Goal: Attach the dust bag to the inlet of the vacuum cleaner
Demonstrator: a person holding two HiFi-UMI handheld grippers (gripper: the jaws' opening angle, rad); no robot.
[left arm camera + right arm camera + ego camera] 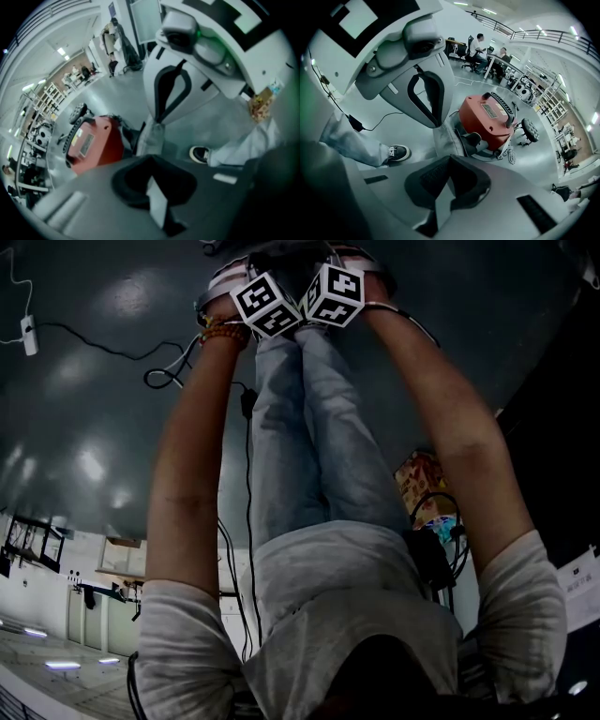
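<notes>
Left gripper and right gripper each closed tight, grey dust bag seemingly against vacuum cleaner.

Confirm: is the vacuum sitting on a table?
No. The red vacuum stands on the grey floor, as the right gripper view shows.
</notes>
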